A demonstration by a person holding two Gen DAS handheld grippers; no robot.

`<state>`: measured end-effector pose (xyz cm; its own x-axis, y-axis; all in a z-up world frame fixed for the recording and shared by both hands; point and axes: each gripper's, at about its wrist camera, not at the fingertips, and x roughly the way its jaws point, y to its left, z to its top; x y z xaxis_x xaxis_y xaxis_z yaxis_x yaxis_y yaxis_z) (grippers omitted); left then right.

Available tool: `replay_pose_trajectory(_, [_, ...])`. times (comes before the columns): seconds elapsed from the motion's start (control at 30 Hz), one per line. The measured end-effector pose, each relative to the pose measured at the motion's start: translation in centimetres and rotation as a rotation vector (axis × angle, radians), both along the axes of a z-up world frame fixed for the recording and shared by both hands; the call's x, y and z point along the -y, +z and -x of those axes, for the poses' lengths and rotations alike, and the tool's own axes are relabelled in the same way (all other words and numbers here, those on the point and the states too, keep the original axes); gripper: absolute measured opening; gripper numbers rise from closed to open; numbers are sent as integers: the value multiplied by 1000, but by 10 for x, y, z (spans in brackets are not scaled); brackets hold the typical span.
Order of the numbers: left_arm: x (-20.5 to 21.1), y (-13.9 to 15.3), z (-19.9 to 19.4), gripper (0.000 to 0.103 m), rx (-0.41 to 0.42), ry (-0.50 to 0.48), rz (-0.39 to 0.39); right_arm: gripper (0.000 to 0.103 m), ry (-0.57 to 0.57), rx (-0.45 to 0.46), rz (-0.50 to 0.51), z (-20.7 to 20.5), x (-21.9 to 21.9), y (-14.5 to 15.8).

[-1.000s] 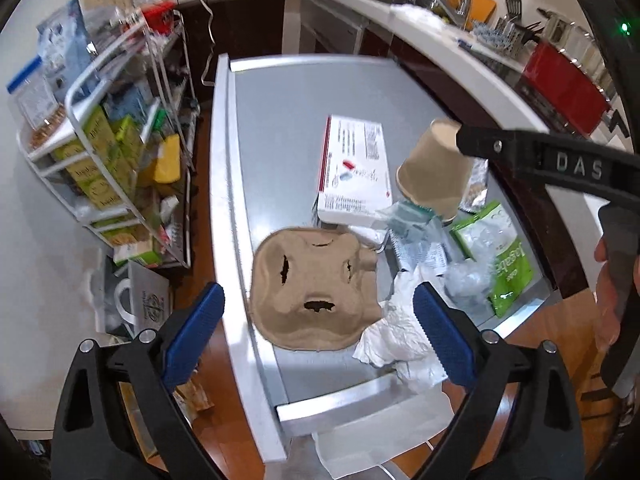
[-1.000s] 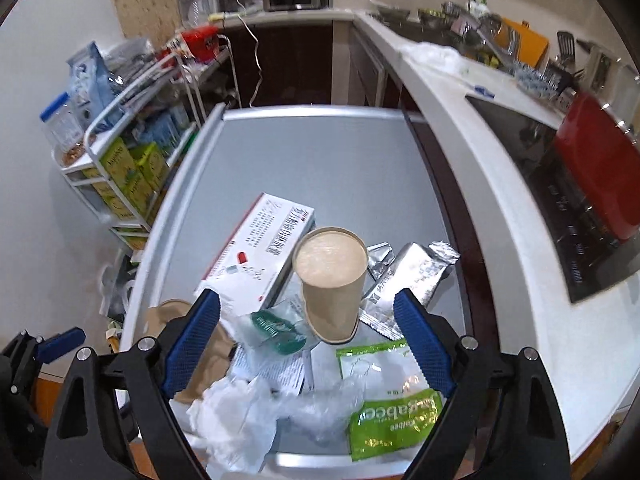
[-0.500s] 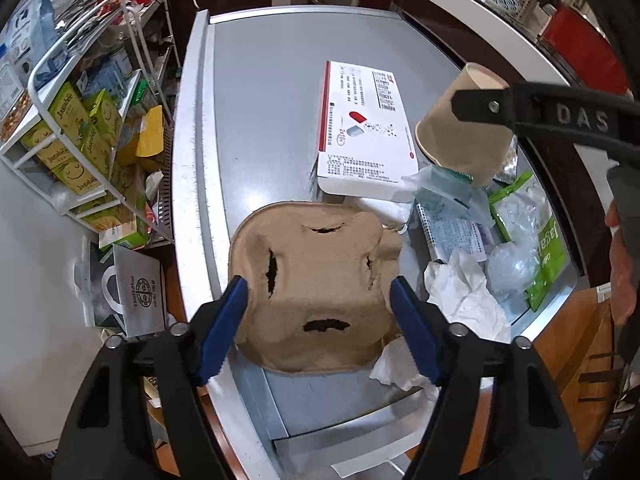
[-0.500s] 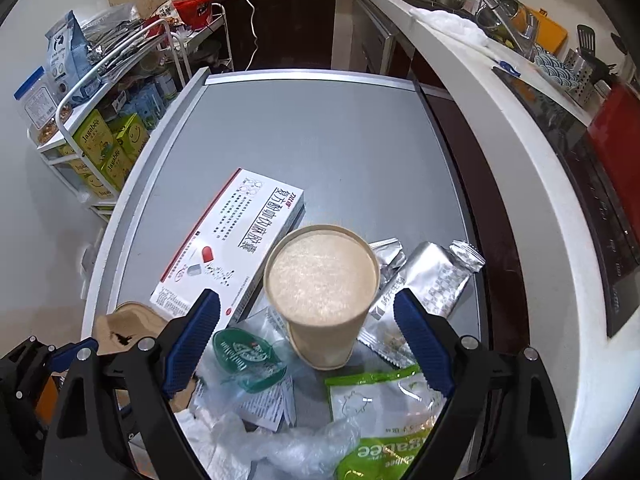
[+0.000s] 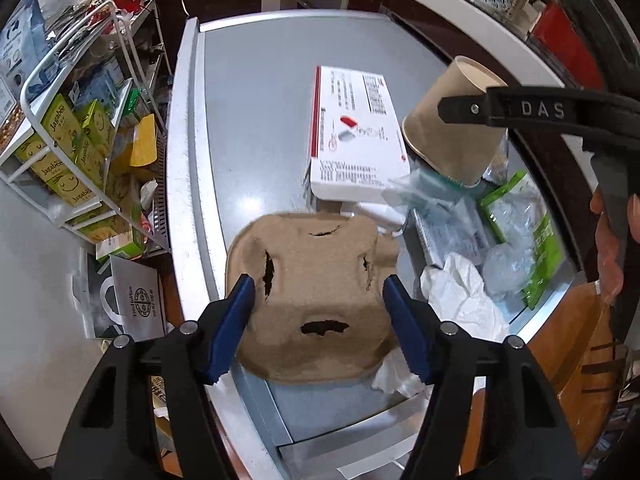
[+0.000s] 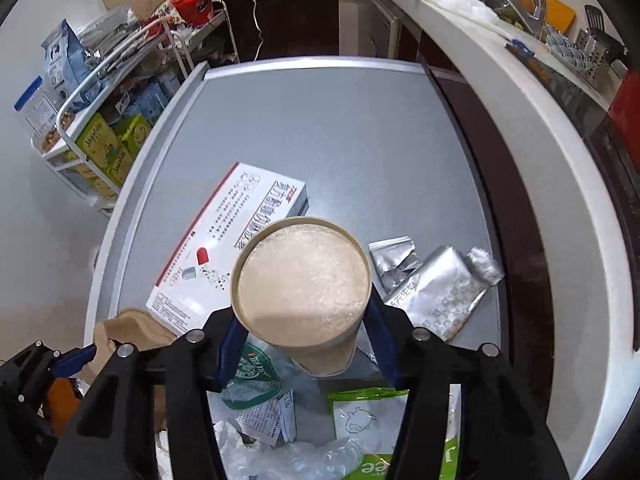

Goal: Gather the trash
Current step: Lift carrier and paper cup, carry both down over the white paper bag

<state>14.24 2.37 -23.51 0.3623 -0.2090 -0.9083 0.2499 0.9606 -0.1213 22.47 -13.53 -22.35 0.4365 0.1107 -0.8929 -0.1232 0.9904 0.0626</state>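
Left gripper (image 5: 316, 312): my jaws have just been closing; the blue pads now press both sides of the cup carrier (image 5: 312, 296).
Right gripper (image 6: 300, 344): my jaws have just been closing and now clamp the paper cup (image 6: 302, 292).
Cup carrier: moulded brown pulp, rounded corners, three torn slits, at the table's (image 5: 256, 112) near left edge.
Paper cup: tan, tapered, upside down, over wrappers at the near right.
Left view only: crumpled white tissue (image 5: 460, 296), a hand (image 5: 610, 256) on the right gripper's handle.
Right view only: crinkled silver foil pouches (image 6: 436, 292), the cup's grainy, recessed base.
Medicine box (image 5: 356, 136): flat white card, red-edged, just beyond the carrier.
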Motion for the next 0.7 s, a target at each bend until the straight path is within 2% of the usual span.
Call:
replay_pose_trajectory(0.23, [-4, 9, -3, 66, 5, 7, 26, 53, -5, 56, -37, 8, 3, 25])
replay_pose_trajectory(0.5, [-3, 8, -1, 66, 2, 8, 16, 53, 10, 64, -39, 16, -2, 34])
replay_pose_trajectory(0.6, [5, 1, 0, 70, -1, -8, -50, 53, 19, 66, -36, 19, -5, 35])
replay_pose_trajectory(0.7, [12, -9, 0, 83, -2, -15, -138, 53, 24, 70, -36, 23, -7, 37])
